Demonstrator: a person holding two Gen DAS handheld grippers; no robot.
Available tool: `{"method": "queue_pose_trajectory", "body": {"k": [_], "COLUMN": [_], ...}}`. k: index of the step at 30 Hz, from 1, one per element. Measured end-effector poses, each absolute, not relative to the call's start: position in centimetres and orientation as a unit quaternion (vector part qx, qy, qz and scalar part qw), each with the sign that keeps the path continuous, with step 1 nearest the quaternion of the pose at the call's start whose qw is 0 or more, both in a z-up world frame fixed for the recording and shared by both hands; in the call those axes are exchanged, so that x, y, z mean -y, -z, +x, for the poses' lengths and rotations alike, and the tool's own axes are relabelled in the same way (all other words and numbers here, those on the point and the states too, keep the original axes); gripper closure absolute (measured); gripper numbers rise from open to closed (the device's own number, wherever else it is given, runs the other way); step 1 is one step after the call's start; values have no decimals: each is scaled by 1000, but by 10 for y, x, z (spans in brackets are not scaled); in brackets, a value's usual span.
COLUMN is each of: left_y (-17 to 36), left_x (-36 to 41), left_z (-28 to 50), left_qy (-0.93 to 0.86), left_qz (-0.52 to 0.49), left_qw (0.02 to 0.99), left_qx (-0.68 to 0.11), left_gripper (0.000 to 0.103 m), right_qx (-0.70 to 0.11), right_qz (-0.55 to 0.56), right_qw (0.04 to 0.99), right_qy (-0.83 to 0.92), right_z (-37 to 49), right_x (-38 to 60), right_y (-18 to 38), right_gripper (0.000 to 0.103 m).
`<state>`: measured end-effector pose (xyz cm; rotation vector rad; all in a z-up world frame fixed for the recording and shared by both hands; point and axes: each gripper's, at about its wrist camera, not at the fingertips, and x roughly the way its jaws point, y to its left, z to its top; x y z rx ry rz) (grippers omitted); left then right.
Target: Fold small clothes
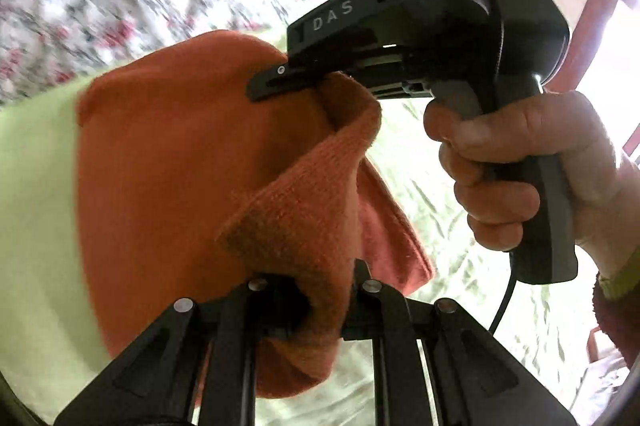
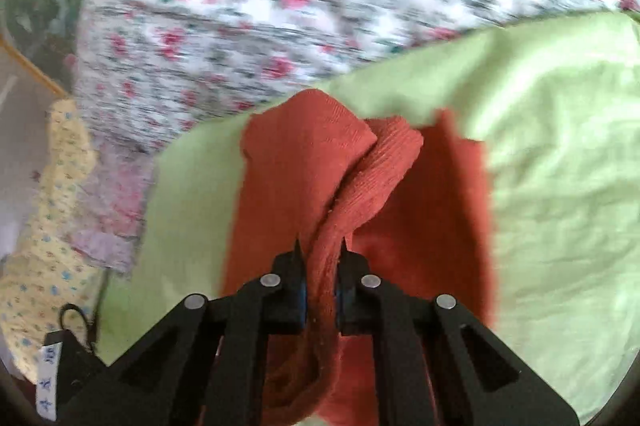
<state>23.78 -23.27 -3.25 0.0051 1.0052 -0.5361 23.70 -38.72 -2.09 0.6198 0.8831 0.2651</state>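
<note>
Nearest, left gripper (image 1: 308, 310) with jaws pinching a bunched fold of the orange knit garment (image 1: 160, 161). Right gripper (image 2: 320, 290), gripped by a hand (image 1: 516, 169), jaws likewise clamped on a twisted edge of the same garment, lifted above the pale green sheet (image 2: 560, 153). Open green sheet to both sides. Beyond its far edge, blurred floral bedcover (image 2: 280, 9).

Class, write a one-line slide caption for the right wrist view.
Right gripper pinches a bunched fold of orange cloth over a green sheet.
</note>
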Motion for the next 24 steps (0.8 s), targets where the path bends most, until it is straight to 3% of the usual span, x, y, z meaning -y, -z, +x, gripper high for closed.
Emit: {"method": "queue_pose_trajectory", "body": {"k": [3,5,8,12,17,24], "left_y": [56,59,50,39,32,59], "left_x": [245,240,218,173,101,68], "left_z": [243,239,228,219,222,254], "left_qy": [260,273,290,278,195,124], "left_qz": [9,7,-5,-33,-89,-119], "left_qw": [822,812,808,812,836,824], "left_qx": [-507,-516,-513,-512,-506,-540], "left_gripper": [84,74,59,56,44,43], "right_qx": [-443,-454,-426,-403,-368,-430], "right_qz": [296,313,338,311,297,295], "right_qw": [840,830,837,861,879,852], "right_qy": [-99,-82,-57,-28,-56,-46], "right_z": [238,234,213,191,170,203], "right_x": [403,413,427,426,410,389], "right_y": [50,66,62,42,18,50], "right_gripper": [88,75,72,72,72,72]}}
